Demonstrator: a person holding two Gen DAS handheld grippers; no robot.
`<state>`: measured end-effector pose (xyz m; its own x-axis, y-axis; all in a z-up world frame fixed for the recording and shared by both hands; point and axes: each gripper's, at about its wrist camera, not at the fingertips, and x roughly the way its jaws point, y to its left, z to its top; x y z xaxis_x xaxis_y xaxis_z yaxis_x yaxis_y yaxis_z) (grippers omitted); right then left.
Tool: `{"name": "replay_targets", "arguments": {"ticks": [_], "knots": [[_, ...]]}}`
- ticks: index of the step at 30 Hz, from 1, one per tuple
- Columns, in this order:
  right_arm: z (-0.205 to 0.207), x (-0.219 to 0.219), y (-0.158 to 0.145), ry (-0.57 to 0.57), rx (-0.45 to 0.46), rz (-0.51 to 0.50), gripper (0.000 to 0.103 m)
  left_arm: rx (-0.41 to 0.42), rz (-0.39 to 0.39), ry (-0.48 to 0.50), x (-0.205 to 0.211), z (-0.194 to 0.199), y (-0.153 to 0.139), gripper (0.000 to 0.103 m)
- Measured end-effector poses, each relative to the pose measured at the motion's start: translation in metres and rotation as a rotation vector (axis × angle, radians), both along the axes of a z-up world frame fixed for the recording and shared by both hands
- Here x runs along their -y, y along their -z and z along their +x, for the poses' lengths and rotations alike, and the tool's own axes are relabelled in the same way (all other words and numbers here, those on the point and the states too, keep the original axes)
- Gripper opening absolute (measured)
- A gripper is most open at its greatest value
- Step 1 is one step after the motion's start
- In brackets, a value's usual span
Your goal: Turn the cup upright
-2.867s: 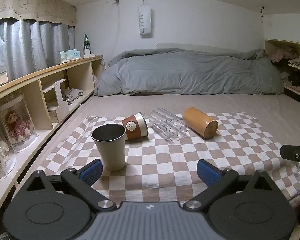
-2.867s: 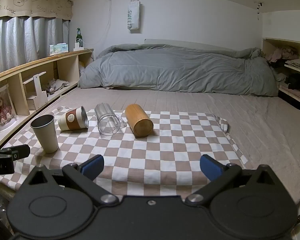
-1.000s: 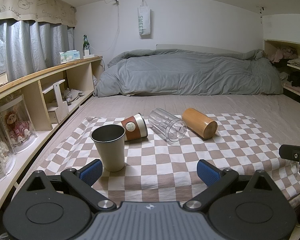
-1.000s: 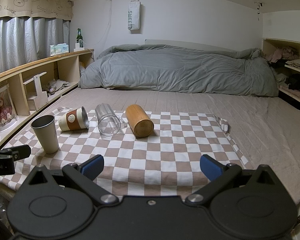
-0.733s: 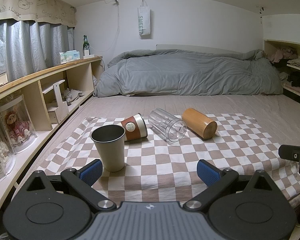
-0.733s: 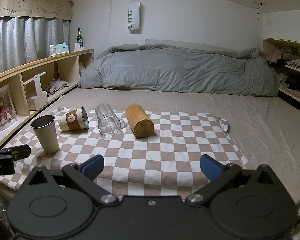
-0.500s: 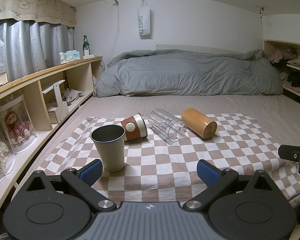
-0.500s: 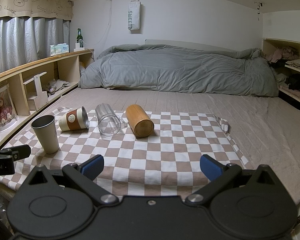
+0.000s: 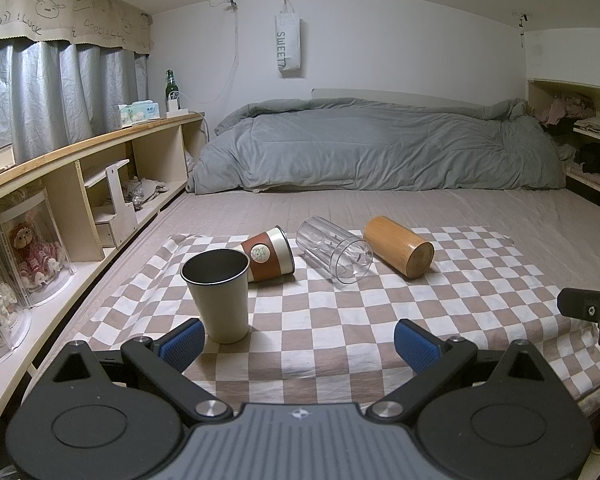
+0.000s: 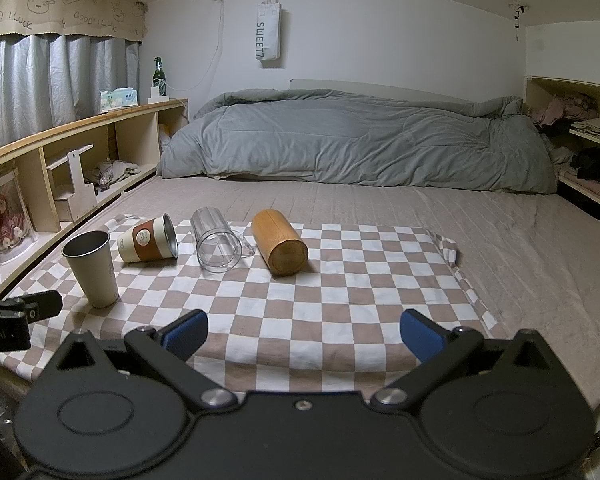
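Note:
On the checkered cloth [image 9: 340, 320] [image 10: 340, 300] a steel cup [image 9: 218, 294] [image 10: 94, 268] stands upright at the left. Three cups lie on their sides behind it: a brown-sleeved paper cup [image 9: 268, 254] [image 10: 148, 244], a clear glass [image 9: 334, 254] [image 10: 216, 246] and a wooden cup [image 9: 398, 246] [image 10: 280, 242]. My left gripper [image 9: 298, 342] is open and empty, close in front of the steel cup. My right gripper [image 10: 304, 332] is open and empty at the cloth's near edge, well short of the cups.
A grey duvet [image 9: 380, 148] is piled at the far end of the bed. Wooden shelves [image 9: 80, 172] run along the left wall, and more shelves [image 10: 580, 152] with clothes stand at the right. The bed's near edge lies just under both grippers.

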<state>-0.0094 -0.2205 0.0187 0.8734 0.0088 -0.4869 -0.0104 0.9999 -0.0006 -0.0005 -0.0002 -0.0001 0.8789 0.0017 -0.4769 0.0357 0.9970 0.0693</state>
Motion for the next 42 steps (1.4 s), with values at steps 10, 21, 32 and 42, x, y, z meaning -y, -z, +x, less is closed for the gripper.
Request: {"name": "replay_targets", "arguments": {"ticks": [10, 21, 32, 42], "knots": [[0.0, 0.001, -0.001, -0.004, 0.001, 0.005, 0.103, -0.002, -0.013, 0.01, 0.004, 0.002, -0.001, 0.103], [0.027, 0.003, -0.019, -0.071, -0.001, -0.007, 0.103, 0.019, -0.012, 0.072, 0.025, 0.038, 0.0, 0.103], [0.067, 0.009, -0.019, -0.112, 0.028, 0.023, 0.103, 0.062, 0.021, 0.137, 0.061, 0.128, 0.002, 0.103], [0.09, 0.026, -0.009, -0.079, 0.053, 0.055, 0.103, 0.032, -0.014, 0.186, 0.124, 0.239, 0.014, 0.102]]}}
